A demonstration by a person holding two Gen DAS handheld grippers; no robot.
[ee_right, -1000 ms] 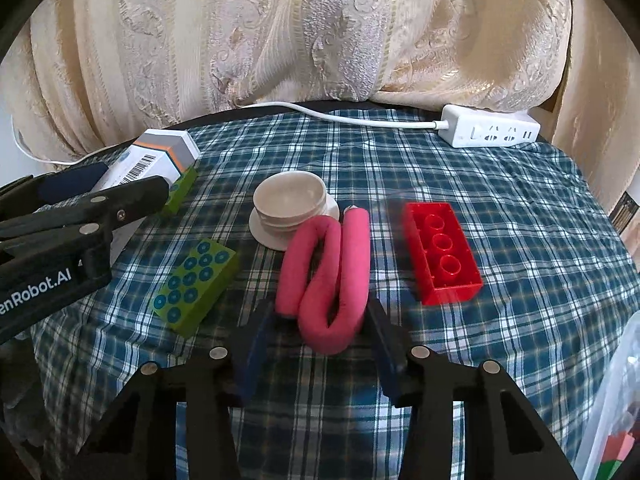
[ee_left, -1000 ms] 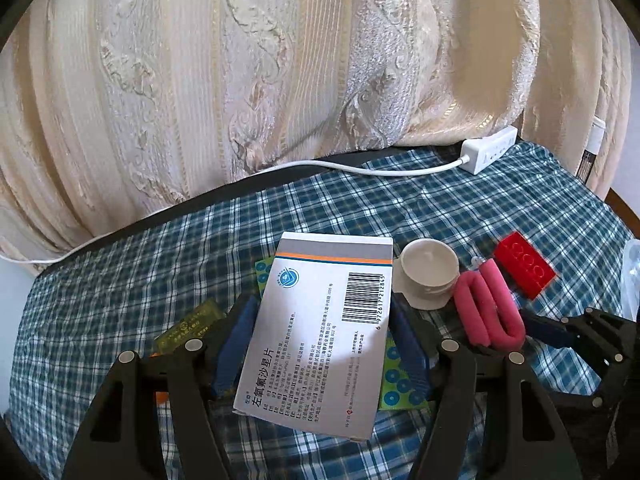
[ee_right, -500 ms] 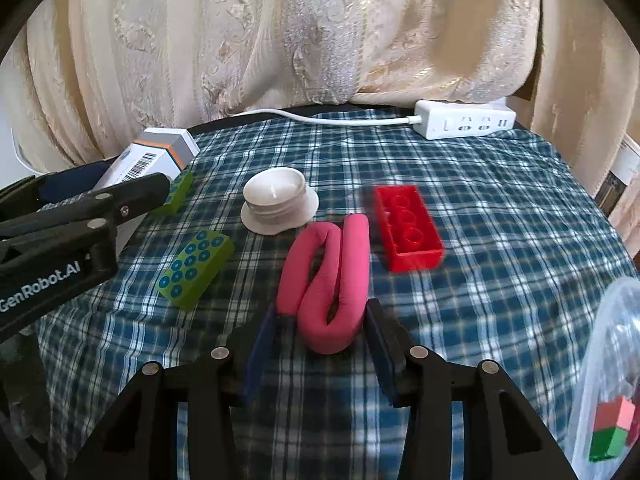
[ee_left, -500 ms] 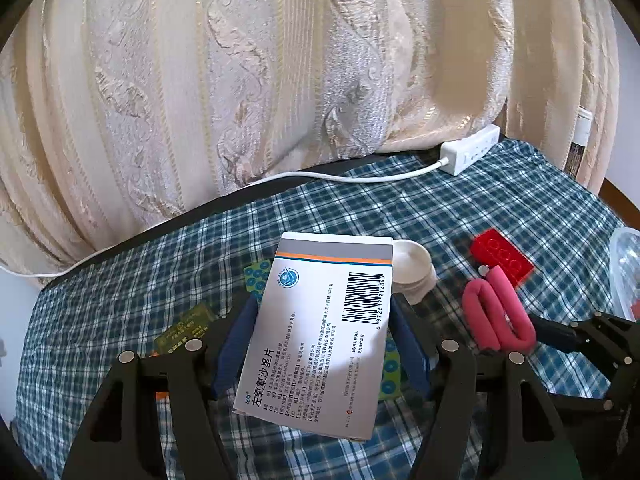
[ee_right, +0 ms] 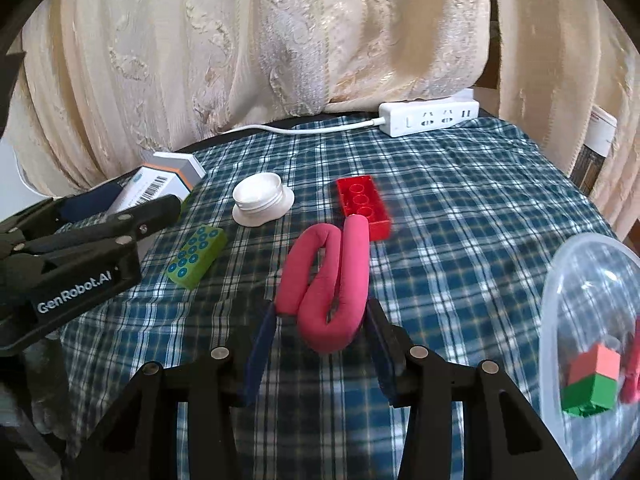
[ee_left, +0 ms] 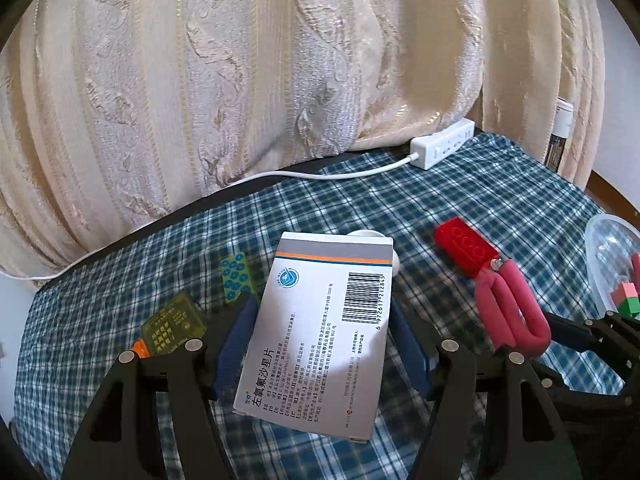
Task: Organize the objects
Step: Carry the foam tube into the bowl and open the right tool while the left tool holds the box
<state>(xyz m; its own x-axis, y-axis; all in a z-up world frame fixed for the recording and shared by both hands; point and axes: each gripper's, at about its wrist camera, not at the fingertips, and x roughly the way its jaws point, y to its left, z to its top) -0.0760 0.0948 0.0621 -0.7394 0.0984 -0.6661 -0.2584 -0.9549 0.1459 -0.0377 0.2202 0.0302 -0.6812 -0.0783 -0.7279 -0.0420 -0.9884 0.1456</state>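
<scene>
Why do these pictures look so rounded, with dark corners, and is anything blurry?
Left wrist view: fisheye lens bows the curtain, blackens the corners; the medicine box stays sharp, print readable, shaded low down. Right wrist view: same bulge; daylight through the curtain, the clear container hazy at the edge.

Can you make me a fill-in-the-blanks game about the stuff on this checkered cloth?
1. The left gripper holds a medicine ____ with a barcode.
2. The bendy foam tube in the right gripper is ____ in colour.
3. The green block has ____ circles on top.
4. The white power strip lies near the ____.

Missing words: box; pink; blue; curtain
</scene>
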